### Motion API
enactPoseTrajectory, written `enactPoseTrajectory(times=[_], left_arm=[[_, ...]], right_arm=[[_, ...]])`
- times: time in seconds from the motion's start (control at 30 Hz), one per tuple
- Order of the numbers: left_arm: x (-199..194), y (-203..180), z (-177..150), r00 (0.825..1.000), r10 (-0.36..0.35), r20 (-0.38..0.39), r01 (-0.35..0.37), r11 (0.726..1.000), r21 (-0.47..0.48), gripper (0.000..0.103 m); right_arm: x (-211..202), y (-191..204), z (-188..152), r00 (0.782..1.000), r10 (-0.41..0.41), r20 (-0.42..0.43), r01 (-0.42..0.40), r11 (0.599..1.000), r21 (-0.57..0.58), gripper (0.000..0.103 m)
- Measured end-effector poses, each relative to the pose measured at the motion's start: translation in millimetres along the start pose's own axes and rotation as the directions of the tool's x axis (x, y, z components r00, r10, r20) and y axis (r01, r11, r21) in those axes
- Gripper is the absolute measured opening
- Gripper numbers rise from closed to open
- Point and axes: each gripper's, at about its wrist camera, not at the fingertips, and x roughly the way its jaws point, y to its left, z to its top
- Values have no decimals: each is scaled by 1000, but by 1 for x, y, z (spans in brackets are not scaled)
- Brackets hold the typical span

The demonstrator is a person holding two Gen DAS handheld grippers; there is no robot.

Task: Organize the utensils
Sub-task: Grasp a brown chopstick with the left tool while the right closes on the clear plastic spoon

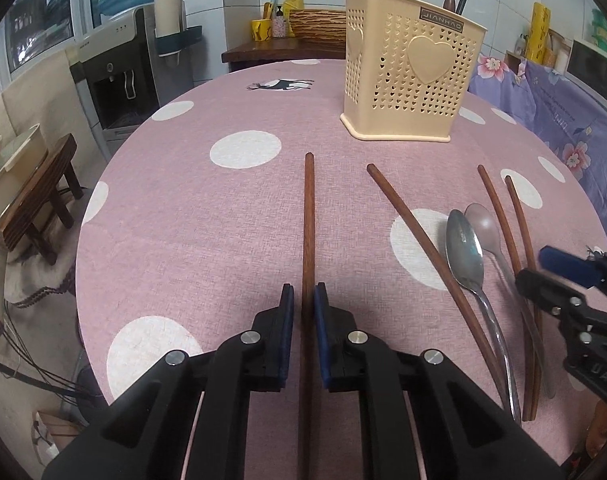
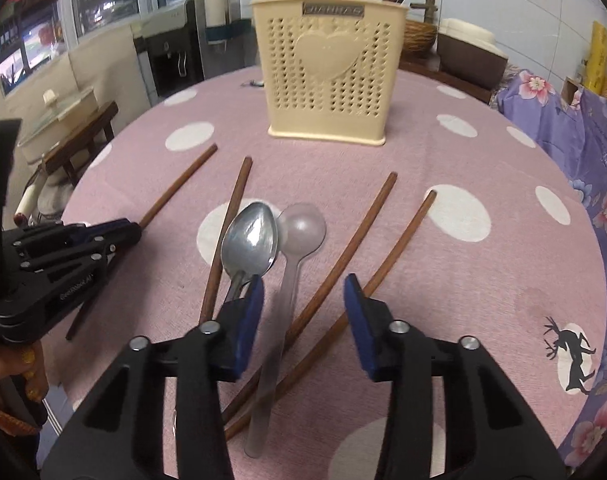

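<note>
A cream perforated utensil holder (image 1: 411,76) (image 2: 329,72) stands at the far side of the pink dotted table, with some utensils in it. My left gripper (image 1: 303,300) straddles a brown chopstick (image 1: 308,240); its pads sit close on either side, nearly shut on it. The same chopstick shows in the right wrist view (image 2: 179,184). My right gripper (image 2: 303,292) is open, low over a clear plastic spoon (image 2: 299,232), beside a metal spoon (image 2: 249,240). Three more chopsticks (image 2: 227,224) (image 2: 343,256) (image 2: 399,232) lie around the spoons.
The table edge (image 1: 87,240) drops off at left to a wooden stool (image 1: 35,200) and a water dispenser (image 1: 115,80). A purple floral cloth (image 2: 575,140) covers something at the right. A shelf with bottles and a basket (image 1: 303,28) stands behind the table.
</note>
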Motion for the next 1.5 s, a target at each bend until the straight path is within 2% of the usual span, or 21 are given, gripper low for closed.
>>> enactPoseTrajectory(times=[0.3,0.43,0.73,0.93,1.1,1.17,1.5], left_arm=[[0,4,-1,1000,-21,5,21,1000,-11,12],[0,4,0,1000,-22,6,22,1000,-7,12],[1,6,1,999,-34,3,34,999,-18,12],[0,5,0,999,-33,6,33,999,-20,12],[0,6,0,999,-35,6,36,999,-23,12],[1,7,0,999,-36,6,37,999,-24,12],[1,8,1,999,-37,2,37,999,-23,12]], right_arm=[[21,10,9,998,9,-60,-11,999,-37,23],[29,15,14,997,-7,-71,2,998,-59,23],[30,-2,16,996,-30,-83,30,1000,-1,23],[33,1,19,997,-11,-75,10,1000,-14,26],[40,8,26,997,-7,-77,6,1000,-21,40],[42,10,29,997,-8,-78,6,1000,-21,42],[50,9,36,998,-19,-62,19,1000,-8,41]])
